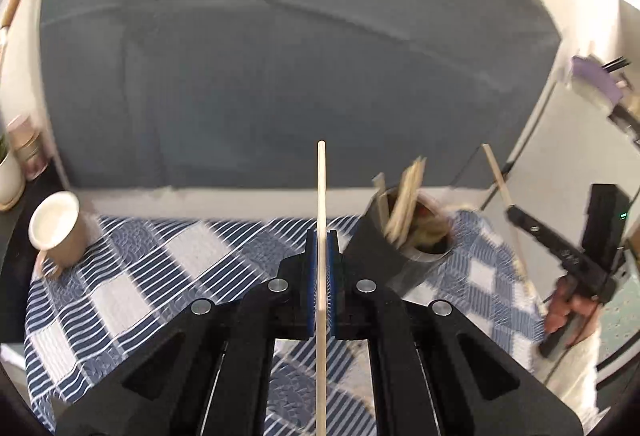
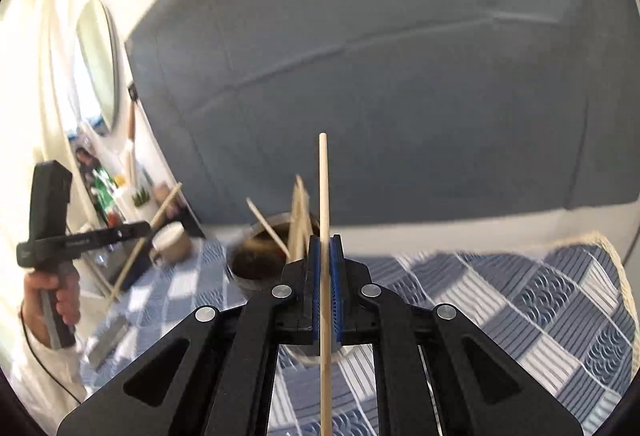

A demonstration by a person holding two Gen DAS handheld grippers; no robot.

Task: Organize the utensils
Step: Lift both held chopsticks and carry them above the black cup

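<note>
My left gripper (image 1: 321,236) is shut on a pale wooden chopstick (image 1: 321,188) that runs straight up between the blue pads. My right gripper (image 2: 325,240) is likewise shut on a second wooden chopstick (image 2: 324,180). A dark cylindrical utensil holder (image 1: 400,256) with several wooden sticks in it stands on the blue-and-white checked tablecloth (image 1: 140,288), just right of my left gripper. In the right wrist view the holder (image 2: 256,264) sits just left of and beyond my right gripper. Both grippers are lifted above the table. Each view shows the other gripper held in a hand with its chopstick.
A beige paper cup (image 1: 56,228) stands at the table's far left corner; the cup (image 2: 172,240) also shows in the right wrist view. A grey sofa (image 1: 300,76) fills the background behind the table. A potted plant (image 1: 8,172) sits on a side shelf at left.
</note>
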